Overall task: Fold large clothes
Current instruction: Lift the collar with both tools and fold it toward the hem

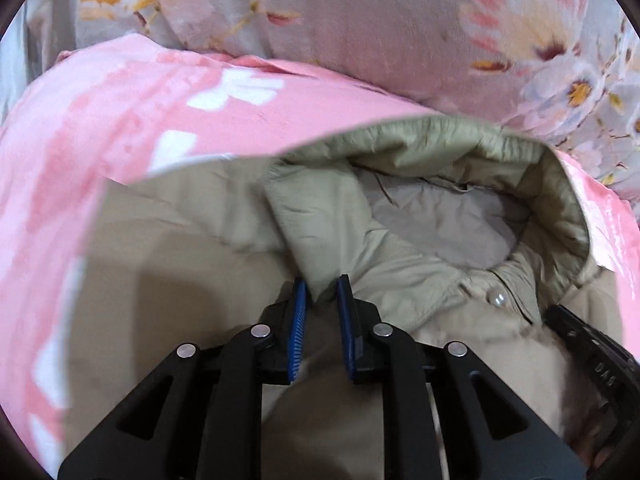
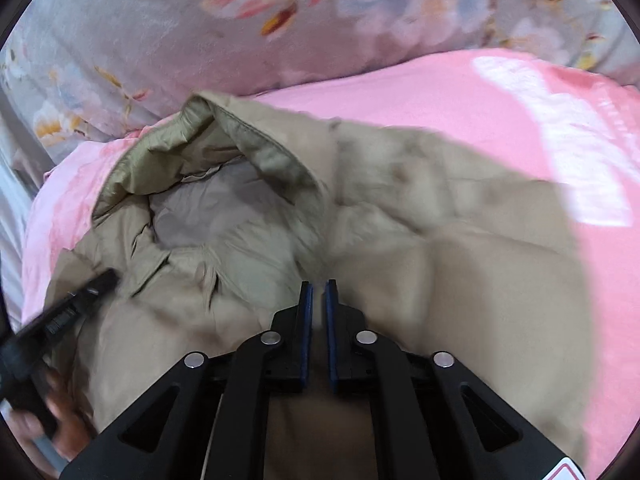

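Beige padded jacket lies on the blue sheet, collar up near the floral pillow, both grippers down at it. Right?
Not quite: the sheet under the beige padded jacket is pink, not blue, as the right wrist view shows. The collar does lie near the floral pillow, with both grippers at the jacket.

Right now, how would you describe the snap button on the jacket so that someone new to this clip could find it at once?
Start from the pink blanket, where the beige padded jacket lies with its hood towards the floral pillow. Follow the collar band below the hood opening. The snap button sits there, right of the left gripper: small, round and shiny, the only glint on matte fabric.
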`<action>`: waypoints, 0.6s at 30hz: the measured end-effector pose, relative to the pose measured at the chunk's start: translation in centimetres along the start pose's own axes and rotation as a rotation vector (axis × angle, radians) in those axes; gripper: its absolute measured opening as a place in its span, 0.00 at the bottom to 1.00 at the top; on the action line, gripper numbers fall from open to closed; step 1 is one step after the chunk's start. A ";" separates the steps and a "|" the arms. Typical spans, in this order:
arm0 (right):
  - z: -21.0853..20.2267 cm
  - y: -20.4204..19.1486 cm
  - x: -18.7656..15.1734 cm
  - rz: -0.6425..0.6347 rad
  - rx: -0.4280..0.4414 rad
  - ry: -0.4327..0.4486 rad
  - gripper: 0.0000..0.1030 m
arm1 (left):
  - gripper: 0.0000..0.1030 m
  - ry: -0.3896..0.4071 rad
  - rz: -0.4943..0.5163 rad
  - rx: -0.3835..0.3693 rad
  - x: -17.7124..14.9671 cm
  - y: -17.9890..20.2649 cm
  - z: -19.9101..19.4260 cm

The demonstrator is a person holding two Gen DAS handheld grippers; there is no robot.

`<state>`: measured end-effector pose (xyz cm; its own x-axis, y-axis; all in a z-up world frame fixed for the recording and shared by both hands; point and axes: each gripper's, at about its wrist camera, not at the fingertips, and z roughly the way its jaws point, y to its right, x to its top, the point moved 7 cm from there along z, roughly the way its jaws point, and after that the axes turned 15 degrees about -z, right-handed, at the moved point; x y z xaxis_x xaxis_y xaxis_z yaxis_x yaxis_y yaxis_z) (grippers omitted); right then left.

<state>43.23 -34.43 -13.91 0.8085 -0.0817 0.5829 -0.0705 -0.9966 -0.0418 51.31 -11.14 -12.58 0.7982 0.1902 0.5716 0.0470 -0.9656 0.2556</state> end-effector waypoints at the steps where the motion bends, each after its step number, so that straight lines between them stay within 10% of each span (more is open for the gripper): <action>1: -1.5 0.4 0.5 -0.003 -0.023 0.026 0.07 | 0.16 0.031 0.012 0.021 0.8 -0.4 -1.1; 5: -5.0 0.8 7.3 0.046 -0.037 0.170 0.08 | 0.18 0.151 -0.045 0.050 8.0 0.2 -4.4; 9: -1.3 0.1 13.2 0.108 -0.009 0.192 0.08 | 0.38 0.070 -0.133 0.021 12.6 3.2 -1.1; 15: 5.0 -1.4 11.3 0.031 -0.016 0.035 0.09 | 0.35 -0.129 -0.176 -0.012 9.8 4.1 5.5; 18: 4.1 -1.7 8.5 -0.039 -0.025 0.038 0.09 | 0.34 -0.104 -0.079 0.016 7.1 3.8 5.2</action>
<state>52.65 -33.49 -12.25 0.7882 -0.0420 0.6140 -0.0541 -0.9985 0.0012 60.26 -14.39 -11.59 0.8498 0.2474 0.4655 0.1213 -0.9511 0.2841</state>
